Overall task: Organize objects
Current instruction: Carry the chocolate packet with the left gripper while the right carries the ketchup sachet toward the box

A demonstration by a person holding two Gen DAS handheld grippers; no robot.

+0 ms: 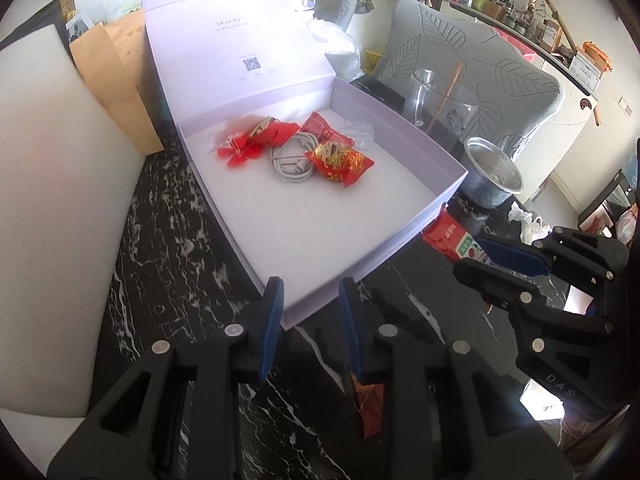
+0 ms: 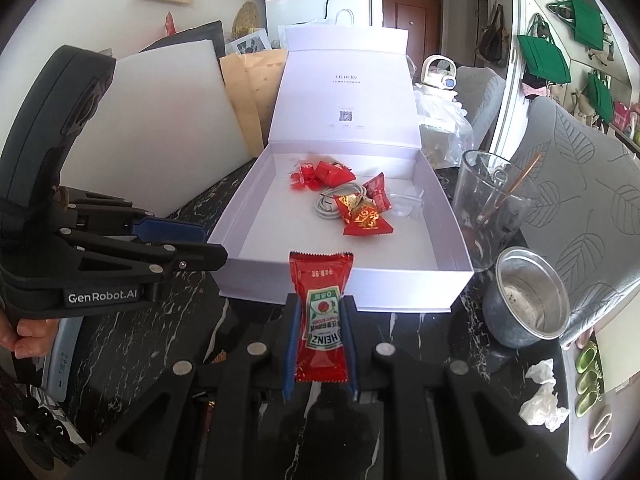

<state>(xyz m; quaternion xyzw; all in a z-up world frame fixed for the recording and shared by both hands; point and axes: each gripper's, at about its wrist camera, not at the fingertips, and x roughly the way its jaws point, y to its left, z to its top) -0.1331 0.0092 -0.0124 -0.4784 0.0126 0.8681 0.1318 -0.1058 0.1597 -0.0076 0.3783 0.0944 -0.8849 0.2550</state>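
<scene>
A red Heinz ketchup packet (image 2: pixel 320 312) stands upright between the pads of my right gripper (image 2: pixel 320 308), which is shut on it just in front of the open white box (image 2: pixel 340 292). In the left wrist view the packet (image 1: pixel 448 236) and right gripper (image 1: pixel 470 256) sit by the box's near right corner. My left gripper (image 1: pixel 312 292) hovers over the box's near corner (image 1: pixel 304 312), its jaws apart with nothing between them. Inside the box lie red candy wrappers (image 1: pixel 340 162), a coiled white cable (image 1: pixel 290 162) and a clear plastic piece (image 2: pixel 404 202).
A metal cup (image 2: pixel 528 300) and a glass with a stick in it (image 2: pixel 492 208) stand right of the box. Behind it lean a white foam board (image 2: pixel 168 120) and brown envelopes (image 2: pixel 252 88). Crumpled tissue (image 2: pixel 542 396) lies near right. An orange wrapper (image 1: pixel 370 404) lies on the black marble table (image 1: pixel 168 240).
</scene>
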